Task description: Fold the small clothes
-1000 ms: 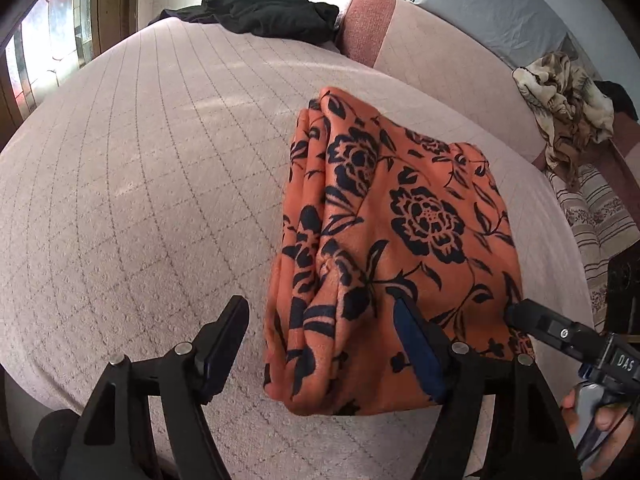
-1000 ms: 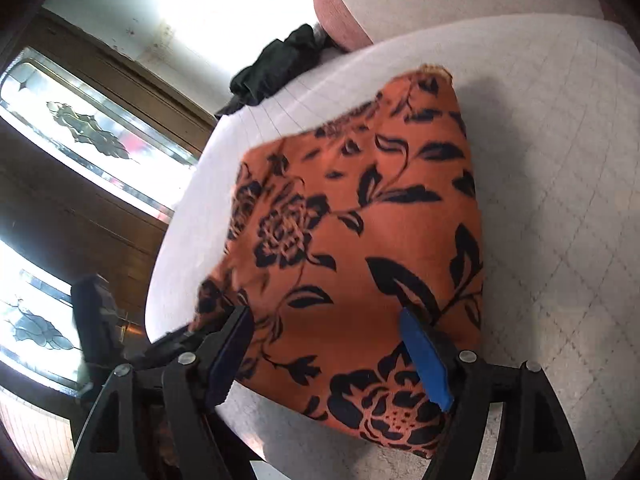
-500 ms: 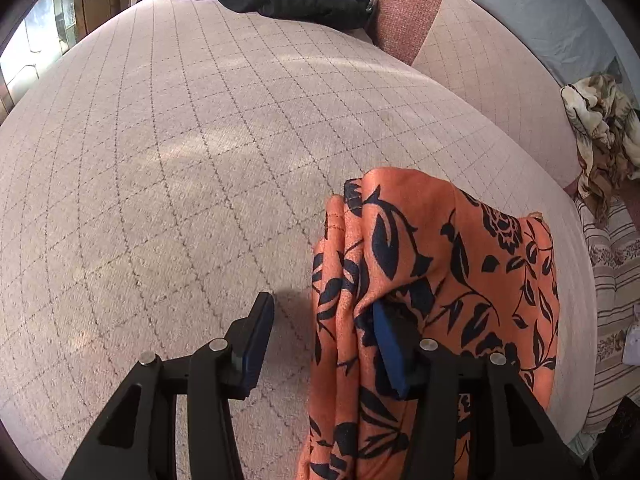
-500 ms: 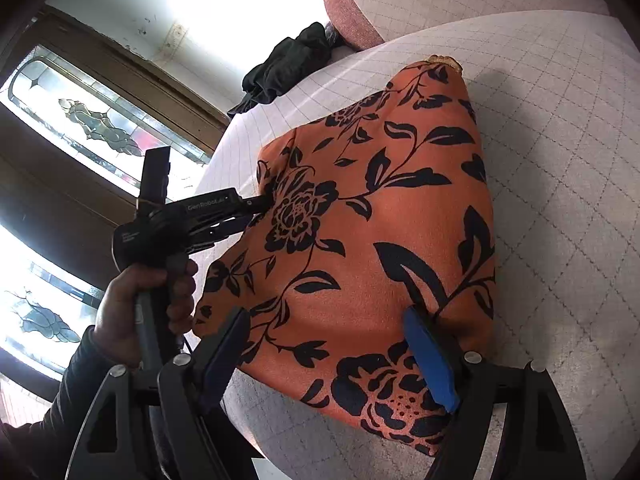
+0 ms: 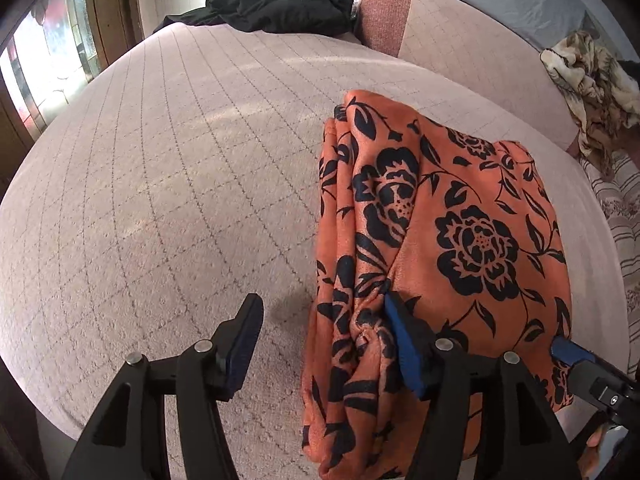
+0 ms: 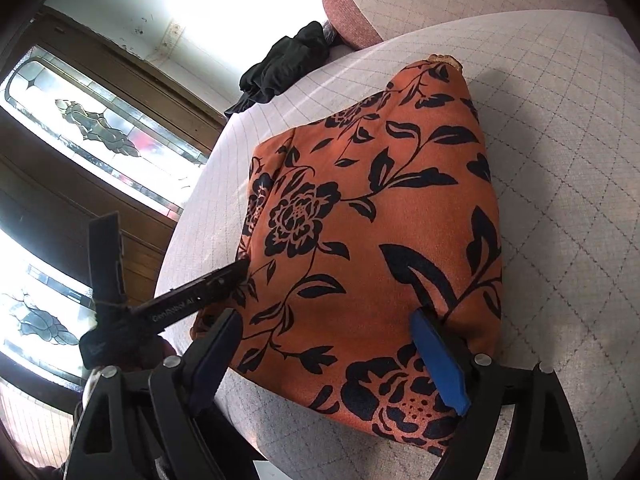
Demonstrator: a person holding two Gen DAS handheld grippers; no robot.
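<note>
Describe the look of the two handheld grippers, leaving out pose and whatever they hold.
Both are black plastic with angular, triangulated finger arms, silver round screw heads at the joints, and flat blue pads inside the fingertips. The left gripper and right gripper look alike. In the right wrist view, the left gripper's side bears small white lettering, too blurred to read surely. No cables show.

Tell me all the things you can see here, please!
Flowery cloth: one, orange with black flowers, folded on the quilted cushion.
Quilted cushion: one, pale pink, under everything.
Dark garment: one, black, bunched at the cushion's far edge.
Patterned cloth: one, cream and brown, crumpled far right.
Stained-glass window: wood-framed, left side.
Left gripper: black with blue pads, jaws opening at the cloth's left edge.
Right gripper: black with blue pads, jaws opening over the cloth's near edge.
</note>
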